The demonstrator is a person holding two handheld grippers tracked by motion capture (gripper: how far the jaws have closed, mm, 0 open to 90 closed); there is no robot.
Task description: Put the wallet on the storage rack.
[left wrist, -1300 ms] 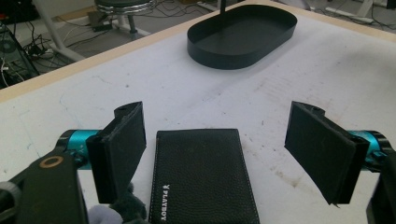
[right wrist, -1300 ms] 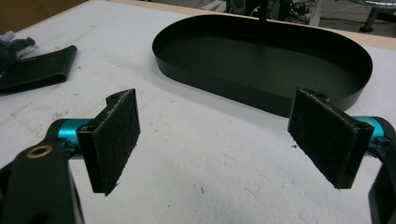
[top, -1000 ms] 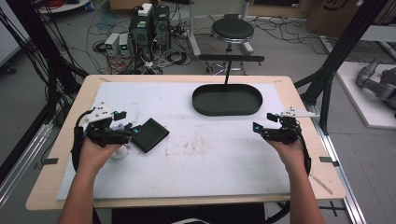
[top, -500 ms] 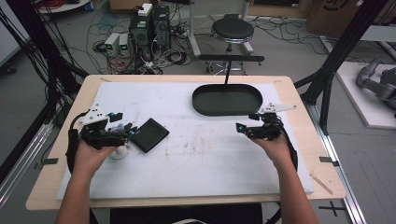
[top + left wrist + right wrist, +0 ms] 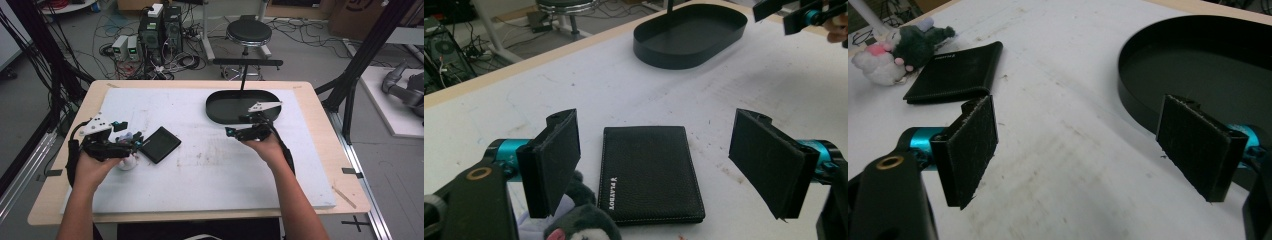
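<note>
We line up on the wallet (image 5: 650, 172) near the table's left edge.
Left gripper (image 5: 669, 165) and right gripper (image 5: 1093, 150) gape wide, empty; we should straddle it squarely, clear of the plush toy (image 5: 584, 225).

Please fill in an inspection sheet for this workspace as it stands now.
Surface: white mat on a wooden table, scuffed and stained.
Job's things: black wallet lying flat and closed; plush toy beside it; black oval tray at the far side, nothing seen inside.
Clutter: nothing seen.
Grippers: left tongs open, jaws either side of the wallet; right tongs open above the mat near the tray.
Cables: black cable trailing from the left tongs.
Surroundings: stool, computer towers, floor wiring.
</note>
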